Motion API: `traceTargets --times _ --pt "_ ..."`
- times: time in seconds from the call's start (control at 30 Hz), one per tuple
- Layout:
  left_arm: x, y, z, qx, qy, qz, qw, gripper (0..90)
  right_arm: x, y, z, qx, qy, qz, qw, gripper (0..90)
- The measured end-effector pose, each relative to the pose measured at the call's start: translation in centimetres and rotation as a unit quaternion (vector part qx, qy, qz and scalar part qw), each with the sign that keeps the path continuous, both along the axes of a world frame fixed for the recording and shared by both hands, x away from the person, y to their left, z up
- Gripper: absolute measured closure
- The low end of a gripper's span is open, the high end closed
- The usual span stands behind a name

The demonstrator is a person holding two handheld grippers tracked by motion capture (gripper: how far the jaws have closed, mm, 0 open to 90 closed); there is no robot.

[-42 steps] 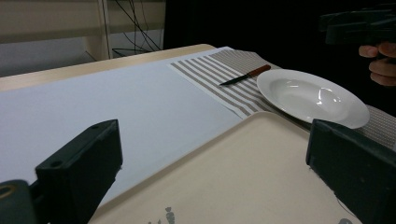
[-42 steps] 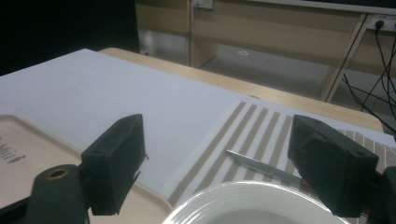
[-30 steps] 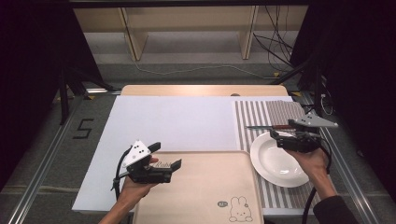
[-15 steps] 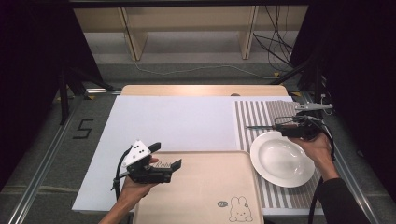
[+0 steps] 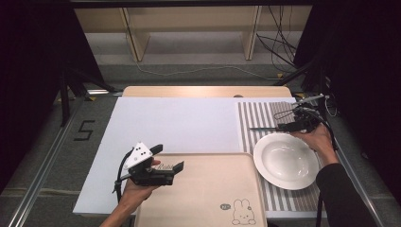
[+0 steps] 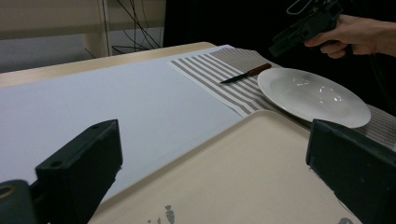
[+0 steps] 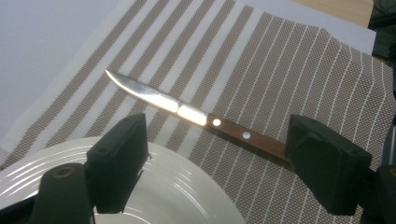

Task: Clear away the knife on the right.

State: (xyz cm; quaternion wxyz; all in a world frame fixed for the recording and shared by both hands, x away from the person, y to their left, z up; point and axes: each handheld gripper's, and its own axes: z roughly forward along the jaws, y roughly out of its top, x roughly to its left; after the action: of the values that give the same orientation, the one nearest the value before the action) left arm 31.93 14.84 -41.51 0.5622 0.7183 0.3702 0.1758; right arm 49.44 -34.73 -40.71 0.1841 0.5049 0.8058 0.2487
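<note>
Right hand-held gripper (image 7: 215,163) spread | knife (image 7: 196,115) flat, tip toward table centre

A large "5" (image 5: 84,131) is marked in black on the grey floor at the left of the frame, beside my table. On the beige tray (image 5: 208,189) before me I see a rabbit drawing and small lettering, too blurred to read

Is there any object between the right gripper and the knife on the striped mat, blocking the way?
Nothing visible does. The right gripper is open above the plate's far rim, and the knife lies flat on the striped mat just beyond the jaws, with bare mat around it. The plate's rim lies close beside the knife.
</note>
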Motion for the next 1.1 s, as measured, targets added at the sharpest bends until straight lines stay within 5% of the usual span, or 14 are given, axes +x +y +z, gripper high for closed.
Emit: traceTargets --times 0.5,1.1 --pt "0.1 0.0 0.0 0.000 0.001 0.000 1.0000 3.5 4.1 0.0 -2.0 -0.053 0.077 -0.015 0.9955 23.5" --pt "0.0 -0.1 0.0 0.002 0.000 -0.002 1.0000 3.5 5.5 -0.3 -4.2 -0.101 0.125 -0.021 0.9869 25.1"
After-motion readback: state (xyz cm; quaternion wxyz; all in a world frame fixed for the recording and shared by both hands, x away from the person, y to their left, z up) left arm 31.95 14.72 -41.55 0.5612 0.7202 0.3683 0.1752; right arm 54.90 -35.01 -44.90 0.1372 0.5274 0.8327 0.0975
